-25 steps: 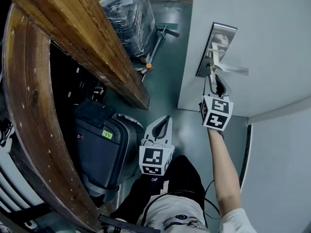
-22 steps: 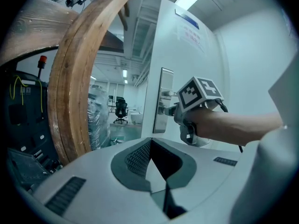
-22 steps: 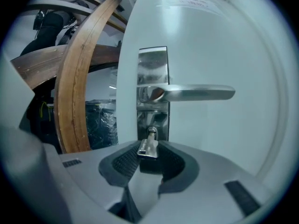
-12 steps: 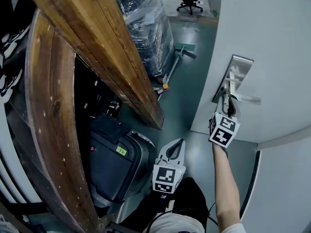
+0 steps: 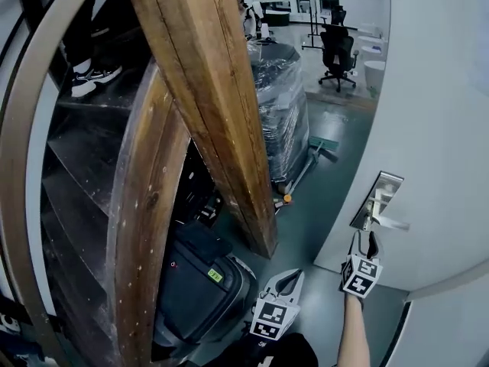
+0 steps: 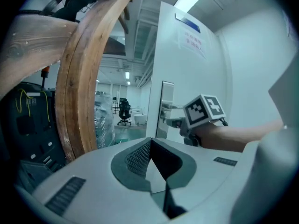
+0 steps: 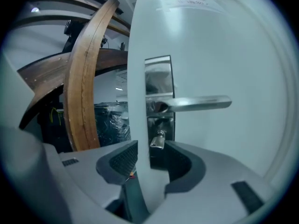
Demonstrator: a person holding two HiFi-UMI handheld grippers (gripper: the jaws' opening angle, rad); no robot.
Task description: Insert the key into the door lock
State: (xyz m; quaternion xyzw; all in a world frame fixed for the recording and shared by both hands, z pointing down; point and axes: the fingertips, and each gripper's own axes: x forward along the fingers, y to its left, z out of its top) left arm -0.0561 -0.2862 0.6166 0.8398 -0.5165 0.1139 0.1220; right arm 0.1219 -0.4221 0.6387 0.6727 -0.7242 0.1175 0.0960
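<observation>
My right claw (image 7: 152, 148) sits at the edge of the one white door (image 7: 224, 45), its jaws apart and just now opening. The single key (image 7: 157, 140) stands between their tips, untouched by either pad, pushed into the one lock (image 7: 161, 130) under the one lever handle (image 7: 201, 102) on the steel plate. My left claw (image 6: 150, 144) hangs lower and off to the side, jaws closed with nothing in them, near one dark case (image 5: 200, 285) on the floor, beside one thick wooden beam (image 5: 214, 105) and one wrapped pallet (image 5: 281, 117).
</observation>
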